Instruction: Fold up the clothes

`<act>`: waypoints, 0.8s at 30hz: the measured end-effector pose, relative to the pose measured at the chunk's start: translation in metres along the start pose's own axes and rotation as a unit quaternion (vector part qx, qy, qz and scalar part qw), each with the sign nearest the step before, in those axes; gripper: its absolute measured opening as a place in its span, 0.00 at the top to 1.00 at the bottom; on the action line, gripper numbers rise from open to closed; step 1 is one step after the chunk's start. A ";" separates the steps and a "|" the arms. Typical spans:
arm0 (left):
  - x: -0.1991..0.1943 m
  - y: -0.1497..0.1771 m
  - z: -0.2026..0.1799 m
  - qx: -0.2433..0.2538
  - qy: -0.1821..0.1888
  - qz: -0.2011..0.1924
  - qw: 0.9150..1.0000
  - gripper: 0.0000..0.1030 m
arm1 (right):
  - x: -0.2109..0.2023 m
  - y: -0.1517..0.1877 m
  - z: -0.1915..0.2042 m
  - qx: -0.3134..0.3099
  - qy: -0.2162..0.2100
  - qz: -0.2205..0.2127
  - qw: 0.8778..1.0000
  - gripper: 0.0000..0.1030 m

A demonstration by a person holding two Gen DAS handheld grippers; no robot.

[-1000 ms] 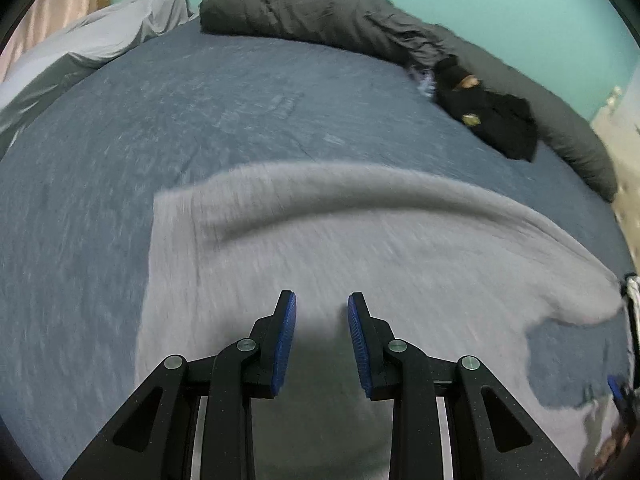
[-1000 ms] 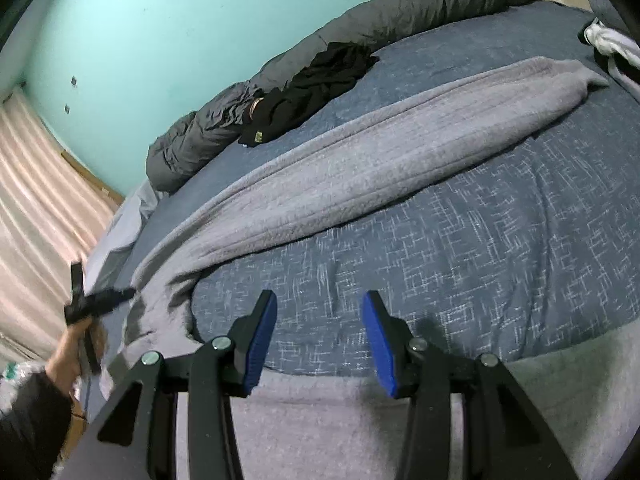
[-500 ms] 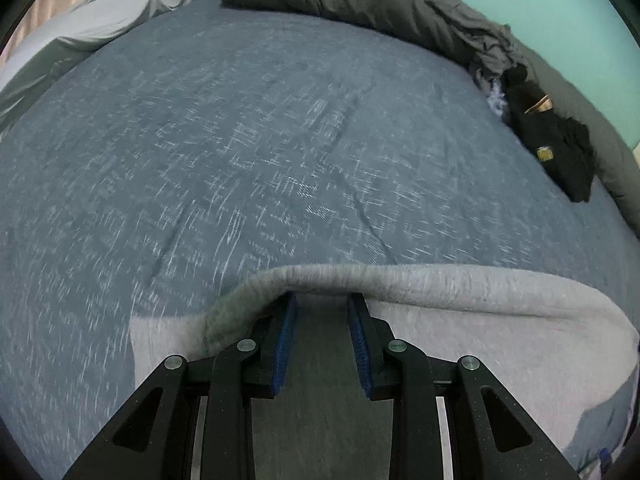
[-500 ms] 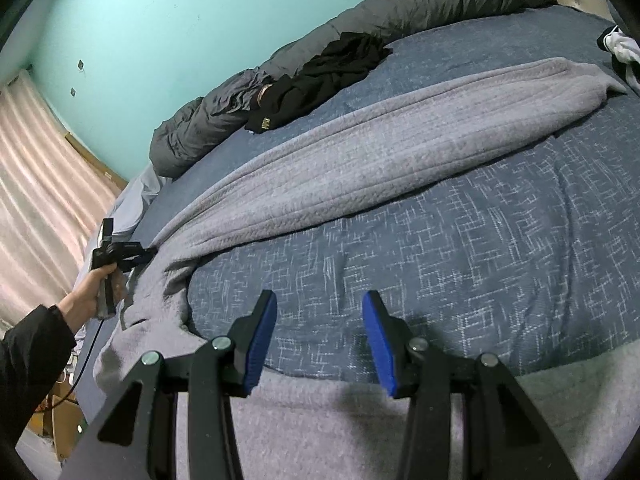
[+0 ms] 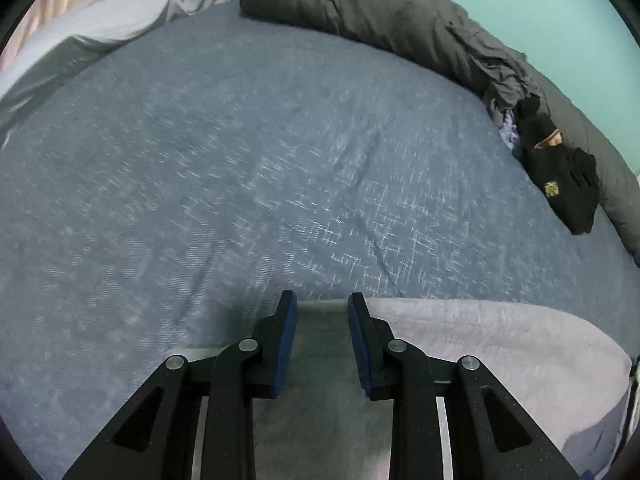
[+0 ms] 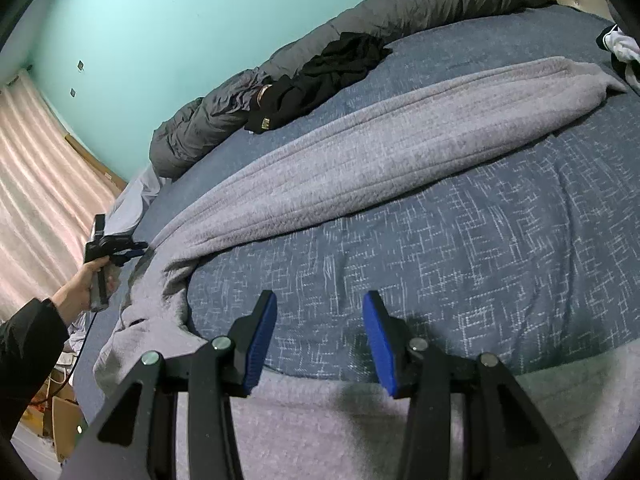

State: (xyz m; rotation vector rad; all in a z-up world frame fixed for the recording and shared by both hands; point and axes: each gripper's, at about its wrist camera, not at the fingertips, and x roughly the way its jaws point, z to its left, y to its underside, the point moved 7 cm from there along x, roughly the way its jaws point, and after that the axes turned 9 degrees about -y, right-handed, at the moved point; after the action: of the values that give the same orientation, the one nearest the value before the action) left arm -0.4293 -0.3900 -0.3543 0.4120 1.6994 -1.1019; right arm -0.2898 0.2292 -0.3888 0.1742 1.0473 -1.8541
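Loosely draped, the grey blanket [image 6: 360, 160] lies rumpled; both grippers' fingers [image 5: 286, 336] spread apart.

Left gripper [image 5: 319, 308], jaws parted, over grey garment [image 5: 500, 344] edge.

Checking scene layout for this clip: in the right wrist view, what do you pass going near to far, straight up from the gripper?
Right gripper → near edge of the grey garment → blue patterned bedspread → long folded band of the same garment → black clothes → dark grey duvet roll → teal wall.
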 end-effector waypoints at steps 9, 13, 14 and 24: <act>-0.068 0.071 0.035 0.027 0.018 0.012 0.999 0.72 | -0.018 -0.004 -0.003 0.018 0.020 -0.005 1.000 0.55; -0.105 0.121 0.050 0.037 0.040 0.018 0.998 0.72 | -0.045 -0.005 -0.005 0.030 0.030 -0.006 0.999 0.55; -0.116 0.134 0.053 0.040 0.046 0.019 0.998 0.72 | -0.053 -0.004 -0.006 0.034 0.029 -0.006 0.999 0.54; -0.164 0.228 0.070 0.047 0.076 0.048 0.995 0.71 | -0.159 0.016 -0.024 0.060 0.083 -0.013 0.995 0.46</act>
State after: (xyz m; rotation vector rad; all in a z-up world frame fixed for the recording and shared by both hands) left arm -0.1592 -0.2916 -0.3214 0.6456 1.7454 -1.1070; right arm -0.2009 0.3504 -0.3299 0.3931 1.0553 -1.9533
